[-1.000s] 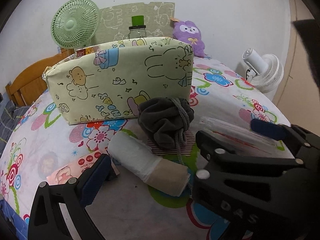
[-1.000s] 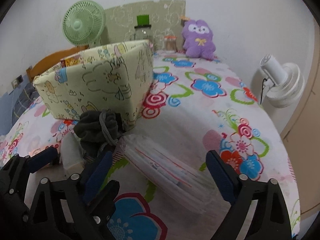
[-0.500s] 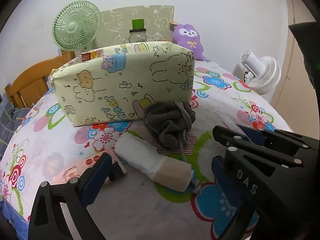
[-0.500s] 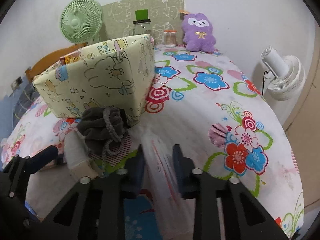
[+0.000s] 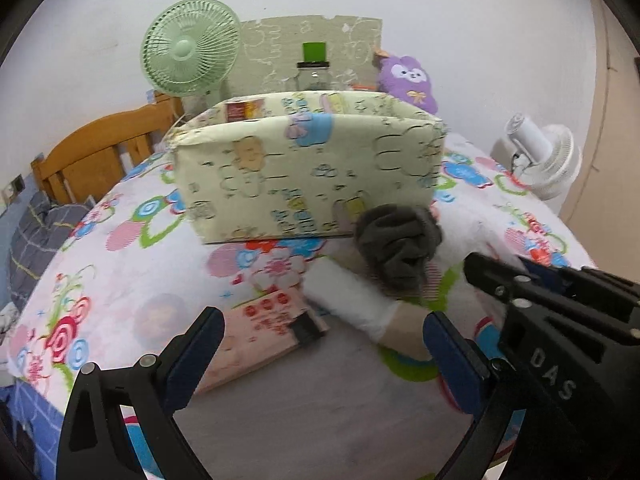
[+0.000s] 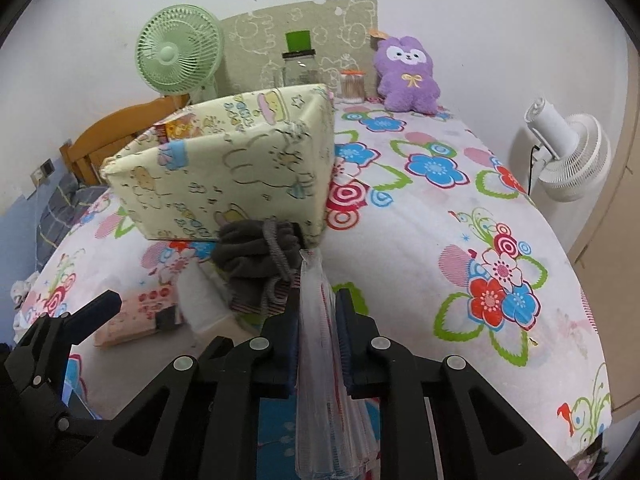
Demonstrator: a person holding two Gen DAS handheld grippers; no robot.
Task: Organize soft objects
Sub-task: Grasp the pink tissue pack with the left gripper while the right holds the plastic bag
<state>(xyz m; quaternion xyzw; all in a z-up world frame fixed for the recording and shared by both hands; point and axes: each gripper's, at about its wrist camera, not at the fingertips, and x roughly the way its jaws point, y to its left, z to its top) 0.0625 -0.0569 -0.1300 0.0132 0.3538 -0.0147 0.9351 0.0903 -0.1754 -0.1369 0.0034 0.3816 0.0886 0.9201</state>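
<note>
A pale yellow cartoon-print storage box (image 5: 308, 176) stands on the flowered table; it also shows in the right wrist view (image 6: 224, 176). In front of it lie a dark grey cloth bundle (image 5: 396, 248) (image 6: 256, 256), a rolled white and beige cloth (image 5: 360, 304) (image 6: 200, 300) and a flat pink packet (image 5: 260, 332) (image 6: 136, 316). My left gripper (image 5: 320, 356) is open and empty, just before the roll and the packet. My right gripper (image 6: 318, 312) is shut on a clear plastic packet (image 6: 320, 360) with red print, held on edge and lifted.
A green fan (image 6: 176, 52), a glass jar (image 6: 300, 68), a small jar of sticks (image 6: 352, 86) and a purple plush (image 6: 406, 76) stand at the far edge by the wall. A white fan (image 6: 568, 148) is off the table's right side. A wooden chair (image 5: 100, 152) is at left.
My right gripper has closed on the clear plastic packet and raised it off the table. My left gripper has drawn back and swung a little left, staying open.
</note>
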